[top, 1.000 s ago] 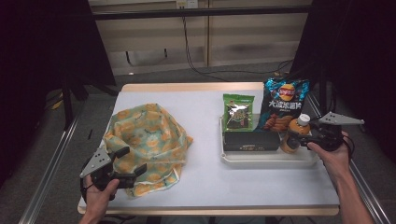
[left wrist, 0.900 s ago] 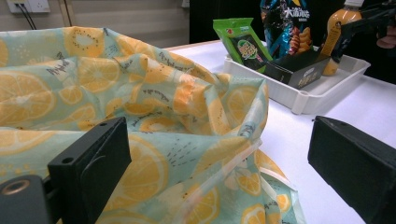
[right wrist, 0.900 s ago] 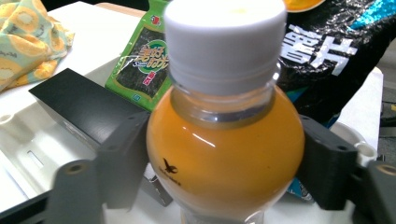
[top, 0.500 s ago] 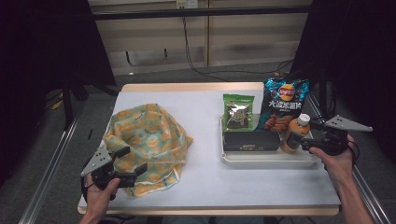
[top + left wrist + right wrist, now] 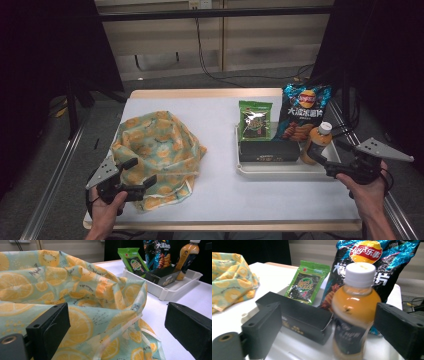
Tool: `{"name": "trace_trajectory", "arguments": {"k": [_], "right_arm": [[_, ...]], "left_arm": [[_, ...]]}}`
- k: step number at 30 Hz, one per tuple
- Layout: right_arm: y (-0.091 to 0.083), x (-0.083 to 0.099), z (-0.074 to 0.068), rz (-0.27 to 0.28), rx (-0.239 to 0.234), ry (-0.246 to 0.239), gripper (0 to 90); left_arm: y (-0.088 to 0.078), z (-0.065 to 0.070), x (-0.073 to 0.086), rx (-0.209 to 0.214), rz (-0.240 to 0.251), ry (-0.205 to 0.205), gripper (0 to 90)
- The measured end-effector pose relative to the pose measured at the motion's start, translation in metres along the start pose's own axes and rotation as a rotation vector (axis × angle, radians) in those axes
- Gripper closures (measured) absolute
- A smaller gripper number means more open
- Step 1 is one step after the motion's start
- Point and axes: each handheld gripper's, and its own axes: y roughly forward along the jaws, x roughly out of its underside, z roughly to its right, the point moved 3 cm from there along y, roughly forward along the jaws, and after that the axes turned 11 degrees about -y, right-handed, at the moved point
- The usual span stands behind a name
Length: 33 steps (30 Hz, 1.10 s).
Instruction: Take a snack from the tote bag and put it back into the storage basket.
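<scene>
An orange juice bottle (image 5: 317, 144) with a white cap stands upright at the right end of the white tray (image 5: 265, 171). My right gripper (image 5: 328, 154) sits just right of it, open, its jaws having just been opening. In the right gripper view the bottle (image 5: 354, 315) stands ahead of the gripper (image 5: 329, 315), between the lines of the pads, which do not touch it. My left gripper (image 5: 140, 173) is open at the near edge of the orange-print cloth bag (image 5: 157, 147). The left gripper view has that cloth (image 5: 82, 305) bulging between and beyond the gripper (image 5: 115, 320).
The tray also holds a black box (image 5: 269, 151) lying flat, a green snack packet (image 5: 255, 120) and a blue chips bag (image 5: 302, 110) leaning at its back. White tabletop (image 5: 220, 150) lies between bag and tray. Table edges are close to both hands.
The right gripper has let go of the bottle and drawn back to the right, jaws wider. The bottle stays upright in the tray. The left gripper has not moved.
</scene>
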Motion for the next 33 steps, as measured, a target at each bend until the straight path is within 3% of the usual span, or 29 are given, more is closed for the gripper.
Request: {"name": "trace_trajectory", "arguments": {"k": [6,9,13,20,24,26,27,29,31,33], "right_arm": [[-0.012,0.004,-0.019,0.016,-0.025,0.019,4.2],[-0.013,0.006,-0.029,0.001,0.004,0.032,6.8],[-0.014,0.01,-0.045,-0.029,0.005,0.038,9.0],[-0.004,0.017,-0.074,-0.072,-0.035,0.021,10.4],[0.004,0.013,-0.087,-0.081,-0.06,0.014,10.5],[0.01,0.014,-0.093,-0.085,-0.064,0.007,10.4],[0.011,0.014,-0.096,-0.079,-0.068,0.003,10.2],[0.015,0.017,-0.099,-0.067,-0.078,0.018,9.7],[0.018,0.021,-0.099,-0.086,-0.082,0.018,9.6],[0.019,0.026,-0.096,-0.094,-0.08,0.027,9.4]], "left_arm": [[0.0,0.002,0.0,-0.006,0.001,0.007,5.7],[0.0,0.003,0.001,-0.007,-0.007,0.007,5.7],[0.001,0.006,0.002,-0.006,-0.008,0.007,5.7],[0.003,0.014,0.001,-0.012,-0.032,0.009,5.7],[0.002,0.023,0.006,-0.004,-0.056,0.027,5.7],[0.0,0.027,0.008,0.019,-0.058,0.008,5.6],[0.0,0.029,0.01,0.023,-0.059,0.019,5.6],[-0.001,0.032,0.011,0.024,-0.062,0.042,5.7],[-0.001,0.031,0.009,0.039,-0.046,0.042,5.7],[-0.002,0.028,0.007,0.025,-0.038,0.043,5.7]]}}
